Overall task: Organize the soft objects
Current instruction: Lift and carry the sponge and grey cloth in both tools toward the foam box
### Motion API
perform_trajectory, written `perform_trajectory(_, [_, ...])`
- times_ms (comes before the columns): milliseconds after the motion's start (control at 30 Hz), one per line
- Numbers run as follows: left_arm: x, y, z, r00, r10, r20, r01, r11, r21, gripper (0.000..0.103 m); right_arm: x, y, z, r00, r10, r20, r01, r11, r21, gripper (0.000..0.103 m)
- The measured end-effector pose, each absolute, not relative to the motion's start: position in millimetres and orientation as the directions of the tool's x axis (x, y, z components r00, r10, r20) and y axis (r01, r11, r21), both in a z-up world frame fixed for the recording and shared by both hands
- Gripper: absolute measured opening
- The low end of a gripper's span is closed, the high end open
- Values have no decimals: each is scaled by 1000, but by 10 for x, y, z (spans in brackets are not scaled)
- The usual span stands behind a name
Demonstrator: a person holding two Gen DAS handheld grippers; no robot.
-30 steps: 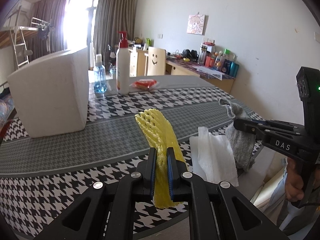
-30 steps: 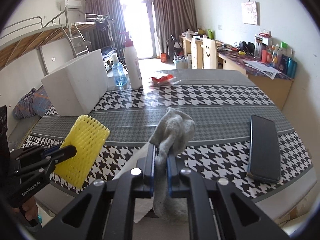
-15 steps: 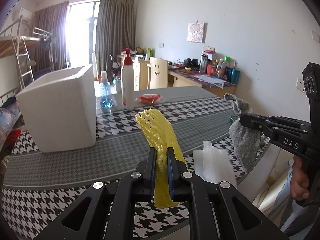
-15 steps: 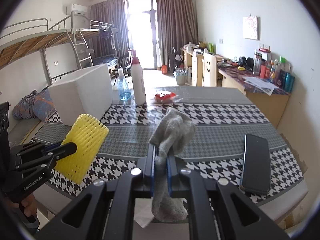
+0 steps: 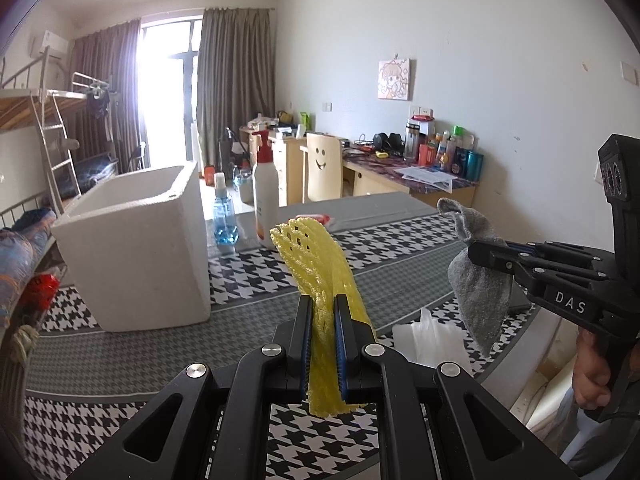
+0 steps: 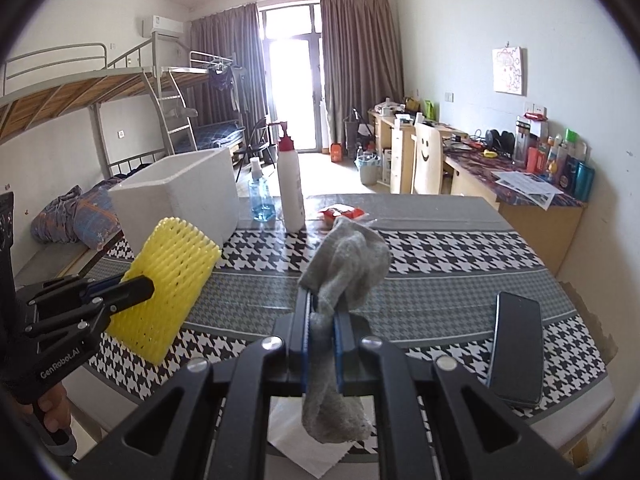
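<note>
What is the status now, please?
Left gripper shut on yellow foam net. Right gripper shut on grey sock. Both held above table.

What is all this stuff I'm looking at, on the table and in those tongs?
foam net: one, yellow, clamped in the left gripper, off the table
sock: one, grey, clamped in the right gripper, hanging
foam box: one, white, open top, table's far left
pump bottle: one, white with red top, far side of table
spray bottle: one, clear with blue liquid, beside the pump bottle
packet: one, red, far middle
phone: one, black, flat at right near edge
white sheet: one, near edge
table: one, houndstooth cover
left gripper: black, shut
right gripper: black, shut
</note>
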State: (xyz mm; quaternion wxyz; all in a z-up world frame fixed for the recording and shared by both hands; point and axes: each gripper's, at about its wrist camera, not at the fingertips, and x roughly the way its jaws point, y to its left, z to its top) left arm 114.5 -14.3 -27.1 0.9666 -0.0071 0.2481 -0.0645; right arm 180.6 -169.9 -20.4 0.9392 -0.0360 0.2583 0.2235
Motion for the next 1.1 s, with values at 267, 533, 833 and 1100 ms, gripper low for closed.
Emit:
perform_trajectory(267, [1132, -107, -146, 887, -105, -450, 103, 994, -30, 11, 1824, -1635, -129, 769, 421, -480, -461, 887, 40, 13])
perform_trajectory(533, [1174, -64, -15, 898, -106, -427, 106, 994, -22, 11, 1845, -1548, -38, 772, 437, -462, -480, 877, 27, 13])
perform_trajectory(833, [1256, 26, 110, 907, -97, -411, 95, 995, -25, 11, 1861, -1446, 76, 772, 457, -441, -501, 865, 20, 13])
perform_trajectory(1100, [1324, 83, 201, 916, -81, -393, 81, 997, -15, 11, 1901, -1350, 193, 774, 473, -422, -517, 856, 11, 13])
